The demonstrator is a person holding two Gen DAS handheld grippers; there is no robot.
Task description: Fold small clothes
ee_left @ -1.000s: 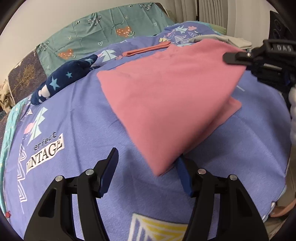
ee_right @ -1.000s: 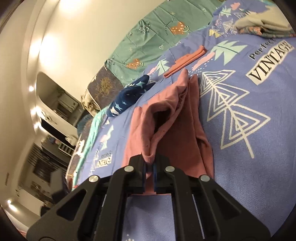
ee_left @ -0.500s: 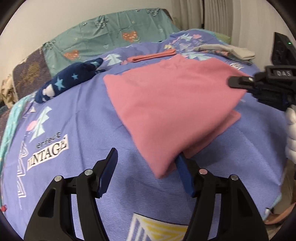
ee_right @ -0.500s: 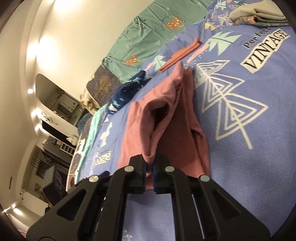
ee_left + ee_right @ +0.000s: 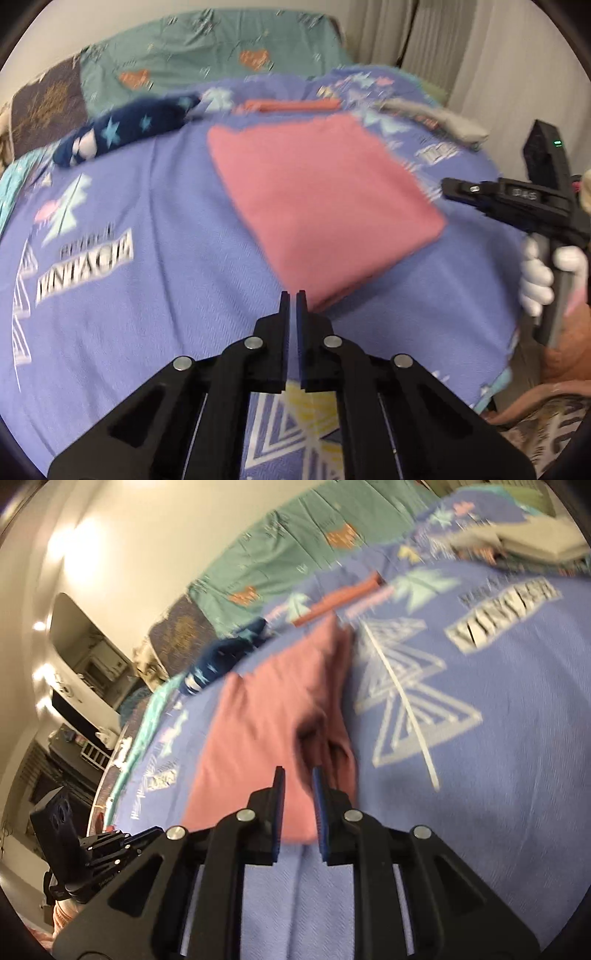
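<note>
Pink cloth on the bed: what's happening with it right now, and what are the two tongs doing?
Left tongs shut, empty, just off the corner. Right tongs opening, pink cloth between the jaws. Cloth folded flat on blue bedspread. Nothing in the way.

The left wrist view is taken from just behind the left gripper [image 5: 294,295], tilted steeply down across the blanket [image 5: 155,280] toward the pillows [image 5: 207,59] and wall; the right gripper [image 5: 452,190] is caught at its right edge. The right wrist view is taken from behind the right gripper [image 5: 298,775], rolled to one side and lower to the bed, so the wall is seen at the left; the left gripper [image 5: 151,834] is caught at its lower left. Both views are close and blurred. The pink cloth [image 5: 317,199] [image 5: 266,731], the blanket [image 5: 498,746] and the pillows [image 5: 295,542] are shared.
</note>
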